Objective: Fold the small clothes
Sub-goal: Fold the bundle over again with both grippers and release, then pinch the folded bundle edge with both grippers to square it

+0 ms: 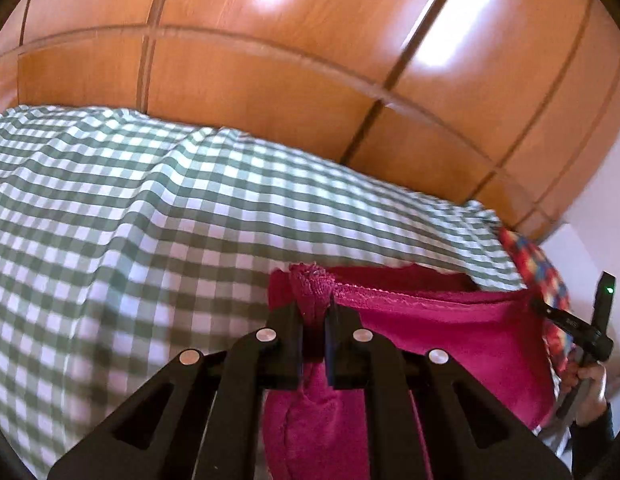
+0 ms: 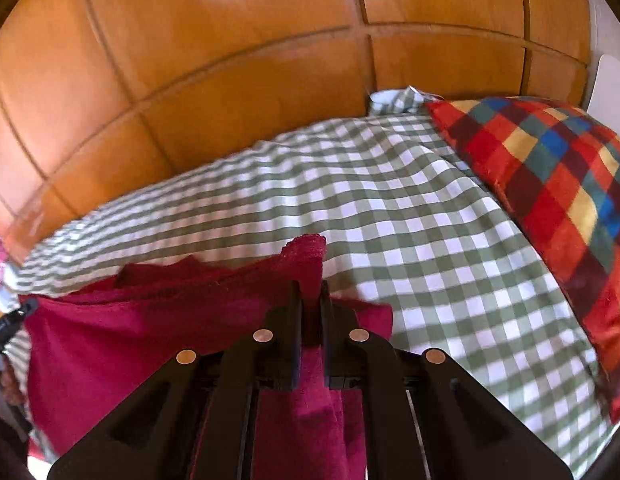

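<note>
I have the left gripper (image 1: pixel 315 312) and the right gripper (image 2: pixel 310 300) each with fingers clamped on a top corner of the magenta cloth (image 1: pixel 450 332), which hangs stretched between them above the green-checked bed (image 1: pixel 150 220), near the multicoloured pillow (image 2: pixel 550 184).

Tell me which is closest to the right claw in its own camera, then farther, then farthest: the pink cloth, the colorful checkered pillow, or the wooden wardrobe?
1. Pink cloth: pinched in the right claw, hanging to its left.
2. Colorful checkered pillow: on the green checked bedspread, off to the right.
3. Wooden wardrobe: behind the bed, at the top of the view.
</note>
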`<state>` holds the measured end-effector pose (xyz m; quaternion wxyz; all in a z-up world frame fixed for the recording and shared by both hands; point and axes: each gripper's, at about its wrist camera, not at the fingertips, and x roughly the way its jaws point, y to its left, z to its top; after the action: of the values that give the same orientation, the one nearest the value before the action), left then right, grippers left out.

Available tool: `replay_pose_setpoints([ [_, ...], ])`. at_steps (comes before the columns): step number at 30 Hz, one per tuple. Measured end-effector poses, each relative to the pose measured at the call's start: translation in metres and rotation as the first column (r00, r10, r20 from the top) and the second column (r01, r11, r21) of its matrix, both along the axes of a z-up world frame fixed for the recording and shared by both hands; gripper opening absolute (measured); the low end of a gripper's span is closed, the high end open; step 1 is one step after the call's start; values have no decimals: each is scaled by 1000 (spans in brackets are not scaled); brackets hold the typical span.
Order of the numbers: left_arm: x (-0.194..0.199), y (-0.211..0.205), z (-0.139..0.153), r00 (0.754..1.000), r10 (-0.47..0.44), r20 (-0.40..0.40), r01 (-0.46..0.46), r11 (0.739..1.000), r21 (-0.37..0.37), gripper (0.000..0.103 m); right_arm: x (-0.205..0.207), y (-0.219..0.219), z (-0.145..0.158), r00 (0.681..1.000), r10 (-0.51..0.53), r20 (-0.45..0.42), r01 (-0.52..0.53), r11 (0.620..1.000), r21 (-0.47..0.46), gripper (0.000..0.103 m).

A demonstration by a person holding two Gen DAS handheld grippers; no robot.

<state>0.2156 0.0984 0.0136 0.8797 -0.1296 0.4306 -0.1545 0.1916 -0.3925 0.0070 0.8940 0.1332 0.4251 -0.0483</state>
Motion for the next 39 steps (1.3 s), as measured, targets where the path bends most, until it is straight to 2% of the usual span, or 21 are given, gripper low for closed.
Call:
replay_pose_setpoints([
  [4, 30, -11, -30, 998, 28, -57, -24, 997, 78, 7, 17, 6, -39, 998, 1, -70, -7, 997, -74, 7],
  [6, 38, -21, -47, 997, 28, -73, -17, 988, 156, 9, 15, 12, -44, 999, 8, -52, -13, 994, -110, 7],
  [8, 41, -22, -55, 997, 27, -70, -15, 985, 173, 12, 15, 14, -44, 999, 7, -52, -14, 992, -124, 7],
  [9, 42, -22, -55, 997, 35, -73, -21, 984, 180, 15, 15, 14, -44, 999, 7, -53, -13, 992, -122, 7],
  [11, 42, -20, -53, 995, 60, -75, -44, 978, 204, 32, 15, 10, -42, 998, 10, -56, -16, 995, -100, 8],
  [13, 40, -17, -47, 994, 90, -65, -73, 972, 222, 42, 11, 11, -36, 999, 14, -52, -19, 994, -105, 18],
  [14, 35, -15, -43, 993, 101, -59, -85, 972, 218, 44, 8, 12, -32, 999, 10, -50, -16, 993, -118, 35],
  [15, 29, -11, -39, 993, 108, -52, -95, 974, 205, 44, 4, 13, -27, 999, 8, -43, -13, 992, -129, 57],
  [16, 23, -6, -37, 992, 111, -52, -99, 976, 195, 44, -5, 14, -20, 1000, 20, -13, -22, 992, -124, 63],
  [17, 17, -2, -35, 992, 114, -52, -103, 977, 188, 44, -13, 16, -14, 1000, 31, 8, -29, 992, -126, 65],
  [21, -24, 14, -29, 995, 87, -39, -80, 985, 156, 52, -47, 20, -2, 996, 84, 14, -81, 989, -126, 65],
  [27, -88, 30, -36, 998, 30, -62, -25, 996, 89, 53, -115, 20, -5, 990, 142, -10, -143, 989, -29, 65],
  [29, -108, 34, -39, 997, 23, -68, -19, 998, 56, 53, -129, 24, -9, 988, 154, -22, -155, 987, -30, 65],
  [32, -126, 36, -40, 998, 23, -65, -20, 999, 38, 53, -149, 23, -15, 990, 141, -29, -141, 990, -4, 65],
  [39, -148, 44, -38, 999, 25, -46, -24, 1000, 10, 57, -169, 16, -18, 994, 108, -6, -107, 990, 96, 59],
])
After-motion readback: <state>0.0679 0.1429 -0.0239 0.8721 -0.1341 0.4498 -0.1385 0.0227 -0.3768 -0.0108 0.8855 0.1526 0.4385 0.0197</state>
